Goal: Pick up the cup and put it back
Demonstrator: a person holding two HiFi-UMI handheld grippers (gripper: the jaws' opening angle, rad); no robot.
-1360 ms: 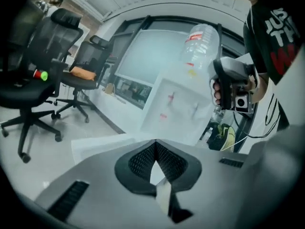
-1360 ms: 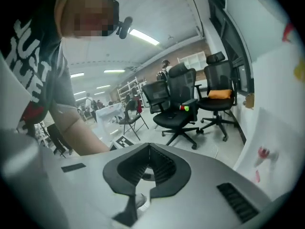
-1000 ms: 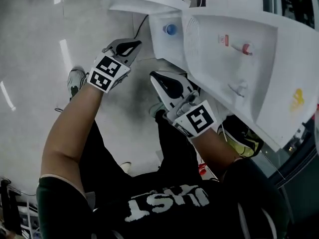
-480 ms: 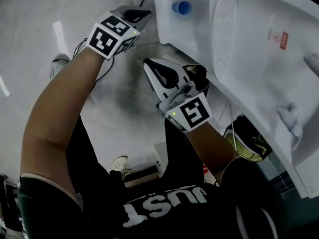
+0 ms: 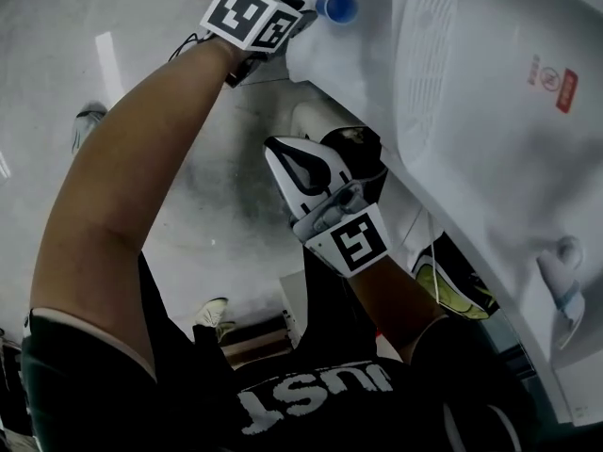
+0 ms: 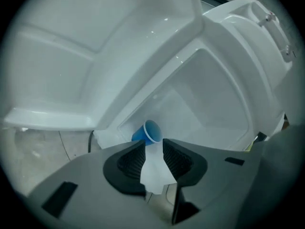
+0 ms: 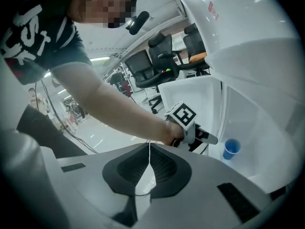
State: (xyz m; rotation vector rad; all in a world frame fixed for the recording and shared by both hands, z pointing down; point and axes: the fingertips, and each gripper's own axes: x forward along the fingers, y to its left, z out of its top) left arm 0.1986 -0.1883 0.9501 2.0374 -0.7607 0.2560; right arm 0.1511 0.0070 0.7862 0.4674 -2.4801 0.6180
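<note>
Setting: pale glossy floor (image 5: 57, 83) beneath a white moulded unit (image 5: 490, 111); office chairs (image 7: 157, 63) behind.
Left gripper (image 6: 153, 144): jaws apart, having just been opening; nothing pressed between the pads.
Blue cup (image 6: 151, 131): just beyond the left tips, in a corner of the unit's recess.
Right gripper (image 7: 149, 147): jaws closed together, empty, well apart from the cup.

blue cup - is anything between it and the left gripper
Nothing visible does. The cup sits in the white compartment just past the tips of the left gripper, whose jaws have just been opening; the gap between them is empty.
</note>
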